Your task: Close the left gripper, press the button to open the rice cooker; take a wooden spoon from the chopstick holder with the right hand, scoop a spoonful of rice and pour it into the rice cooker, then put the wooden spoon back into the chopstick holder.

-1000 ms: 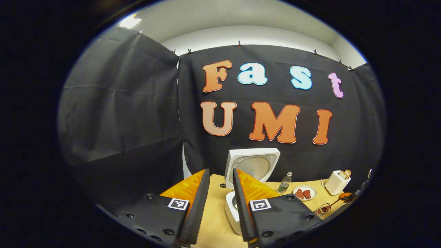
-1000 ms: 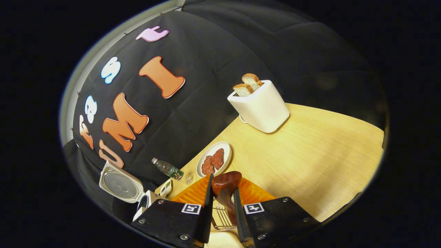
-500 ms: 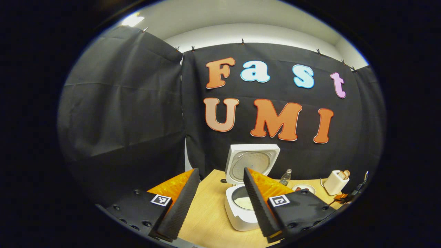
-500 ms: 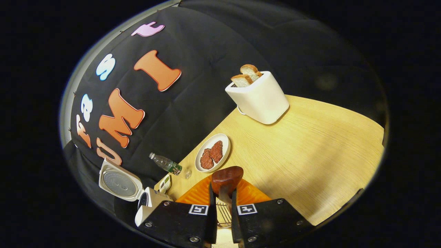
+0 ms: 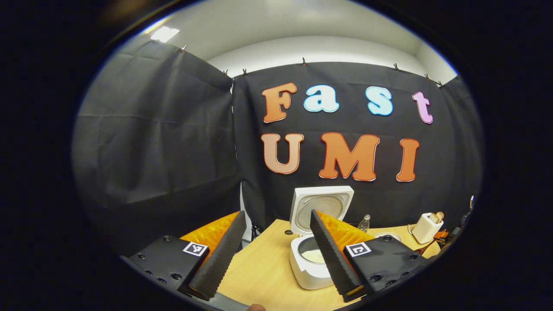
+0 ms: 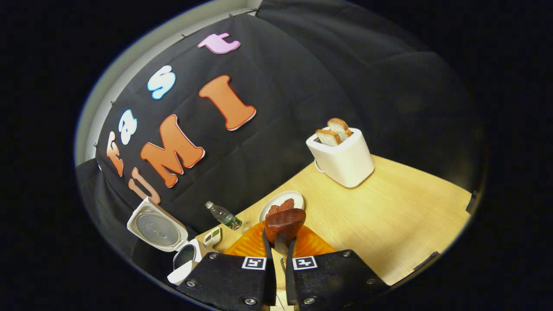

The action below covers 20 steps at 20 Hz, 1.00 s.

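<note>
In the left gripper view, the left gripper (image 5: 276, 250) is hovering above the near part of the wooden table (image 5: 263, 276), pointing level toward the far wall, with its two fingers spread wide apart and holding nothing. Beyond its right finger (image 5: 330, 255), the white rice cooker (image 5: 309, 270) is standing with its lid (image 5: 321, 203) raised upright and pale contents showing in the pot.

In the right gripper view, the right gripper (image 6: 276, 250) is tilting to one side above the table, its fingers clenched on the neck of the wooden spoon (image 6: 285, 222), whose dark bowl is sticking up past the fingertips. The open rice cooker (image 6: 183, 261) is sitting far left, a water bottle (image 6: 223, 215) and a plate of reddish food (image 6: 281, 203) lie between, and a toaster with bread (image 6: 341, 155) stands far right.
</note>
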Each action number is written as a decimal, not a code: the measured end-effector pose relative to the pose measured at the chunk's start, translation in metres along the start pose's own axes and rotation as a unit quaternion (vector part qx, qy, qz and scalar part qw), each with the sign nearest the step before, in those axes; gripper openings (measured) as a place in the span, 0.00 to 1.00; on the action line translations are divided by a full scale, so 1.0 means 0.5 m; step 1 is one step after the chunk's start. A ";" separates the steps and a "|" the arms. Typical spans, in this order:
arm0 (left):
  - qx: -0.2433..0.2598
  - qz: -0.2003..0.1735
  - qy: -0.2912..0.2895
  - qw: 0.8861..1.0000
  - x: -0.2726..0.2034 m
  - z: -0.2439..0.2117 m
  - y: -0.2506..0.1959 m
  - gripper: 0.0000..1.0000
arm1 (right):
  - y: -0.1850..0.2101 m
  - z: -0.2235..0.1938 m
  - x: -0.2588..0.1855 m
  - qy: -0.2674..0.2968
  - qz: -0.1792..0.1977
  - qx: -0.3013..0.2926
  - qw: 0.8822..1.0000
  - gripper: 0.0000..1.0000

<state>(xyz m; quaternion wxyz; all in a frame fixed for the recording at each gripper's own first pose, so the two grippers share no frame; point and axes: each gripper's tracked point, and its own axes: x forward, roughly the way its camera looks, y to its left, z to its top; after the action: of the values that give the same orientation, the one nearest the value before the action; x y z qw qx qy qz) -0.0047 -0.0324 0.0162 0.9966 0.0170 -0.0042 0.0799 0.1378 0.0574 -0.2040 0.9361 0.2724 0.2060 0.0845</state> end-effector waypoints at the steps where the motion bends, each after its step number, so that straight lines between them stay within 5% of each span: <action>1: -0.006 -0.008 -0.002 1.000 0.002 0.003 0.002 1.00 | 0.023 0.011 -0.022 -0.007 0.007 -0.012 1.000 0.08; 9: -0.033 -0.056 0.006 0.998 0.079 0.009 0.052 1.00 | 0.141 -0.029 -0.170 -0.031 0.016 -0.100 0.994 0.08; 16: -0.017 -0.089 0.008 0.996 0.127 0.011 0.104 1.00 | 0.179 -0.161 -0.193 -0.006 0.005 -0.152 0.988 0.08; 20: -0.008 -0.108 0.010 0.994 0.135 0.007 0.114 1.00 | 0.156 -0.234 -0.179 0.016 -0.031 -0.203 0.978 0.08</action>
<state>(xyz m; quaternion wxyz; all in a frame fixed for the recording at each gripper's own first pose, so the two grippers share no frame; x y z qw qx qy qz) 0.0529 0.0346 0.0222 0.9995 0.0082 0.0069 -0.0285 0.0031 0.1541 -0.2209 0.9706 0.0685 0.2080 0.0998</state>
